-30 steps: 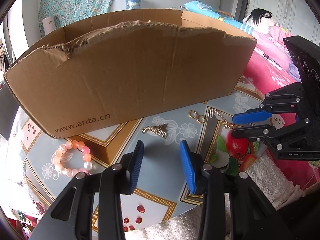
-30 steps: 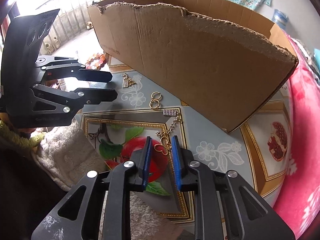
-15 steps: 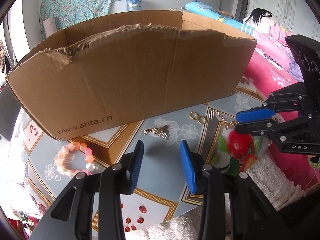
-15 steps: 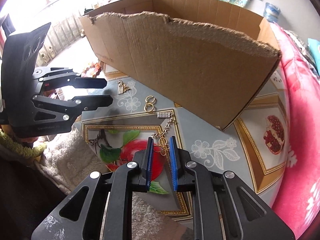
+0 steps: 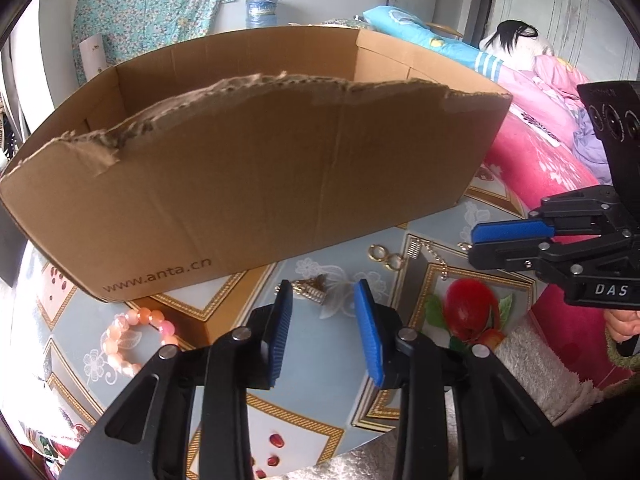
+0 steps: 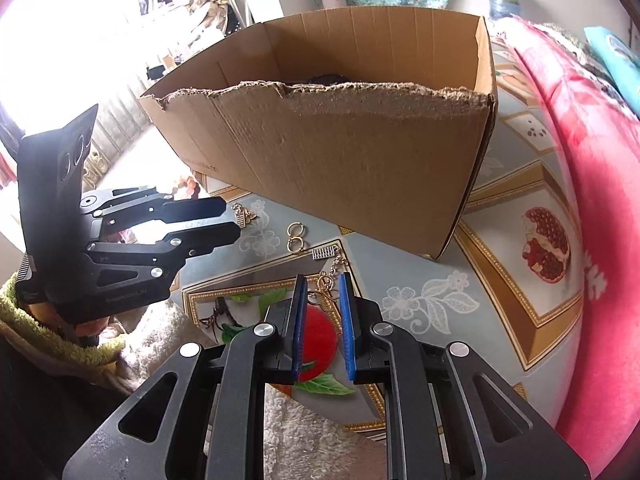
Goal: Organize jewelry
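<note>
Beside the tabletop's left edge, a pink bead bracelet (image 5: 132,340) is lying flat, off to the left of the left tongs (image 5: 322,334). Those tongs are hanging partly open with the jaws closing and nothing between the pads; a small gold charm (image 5: 308,288) is sitting just beyond their tips, slightly left of the gap, close to the front wall of the cardboard box (image 5: 256,184). Further right, two gold rings (image 5: 383,258) are resting side by side near that same wall. Rightmost, a gold chain (image 6: 329,276) is running from a small barred clasp near the box back toward the tabletop's near edge, its long axis in line with the right tongs (image 6: 323,322). These are standing narrowly open, the chain's looped end lying just ahead of the gap; whether the pads are gripping it, I cannot tell.
</note>
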Action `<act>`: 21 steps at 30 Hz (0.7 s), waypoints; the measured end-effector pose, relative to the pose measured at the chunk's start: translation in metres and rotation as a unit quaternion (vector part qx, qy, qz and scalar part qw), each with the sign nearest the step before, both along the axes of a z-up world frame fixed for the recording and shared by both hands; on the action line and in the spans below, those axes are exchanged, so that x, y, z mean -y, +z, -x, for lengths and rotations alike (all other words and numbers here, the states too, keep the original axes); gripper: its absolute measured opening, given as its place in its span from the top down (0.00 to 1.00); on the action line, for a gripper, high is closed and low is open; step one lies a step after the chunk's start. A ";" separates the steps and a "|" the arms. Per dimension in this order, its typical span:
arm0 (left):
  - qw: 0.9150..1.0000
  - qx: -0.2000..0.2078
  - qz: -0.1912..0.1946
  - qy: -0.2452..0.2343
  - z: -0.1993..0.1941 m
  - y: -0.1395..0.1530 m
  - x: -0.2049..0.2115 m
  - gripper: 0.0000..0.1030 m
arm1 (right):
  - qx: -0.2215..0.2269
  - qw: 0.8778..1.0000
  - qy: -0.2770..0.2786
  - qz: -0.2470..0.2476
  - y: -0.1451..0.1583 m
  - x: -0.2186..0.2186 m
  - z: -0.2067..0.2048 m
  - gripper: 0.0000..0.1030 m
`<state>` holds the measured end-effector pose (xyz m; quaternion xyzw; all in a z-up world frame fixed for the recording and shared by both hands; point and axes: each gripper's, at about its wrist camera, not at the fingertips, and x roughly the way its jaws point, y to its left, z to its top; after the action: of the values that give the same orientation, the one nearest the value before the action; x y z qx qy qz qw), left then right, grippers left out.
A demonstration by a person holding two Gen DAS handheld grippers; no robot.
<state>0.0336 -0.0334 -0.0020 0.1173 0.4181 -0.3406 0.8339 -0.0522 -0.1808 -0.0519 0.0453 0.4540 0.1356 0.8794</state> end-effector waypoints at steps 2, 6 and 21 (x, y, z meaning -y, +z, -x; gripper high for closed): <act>1.000 -0.011 -0.002 0.002 -0.002 -0.002 0.002 0.75 | -0.002 1.000 -0.001 -0.001 0.000 0.000 0.001 0.86; 1.000 -0.017 -0.010 0.021 -0.006 -0.006 0.006 0.79 | 0.000 1.000 0.001 -0.005 -0.001 -0.001 -0.002 0.86; 0.998 0.018 -0.055 0.020 -0.006 -0.005 0.025 0.95 | 0.010 1.000 -0.006 -0.016 0.005 0.010 0.001 0.86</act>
<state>0.0399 -0.0582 -0.0072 0.1602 0.4236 -0.2986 0.8401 -0.0530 -0.1909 -0.0472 0.0603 0.4427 0.1383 0.8839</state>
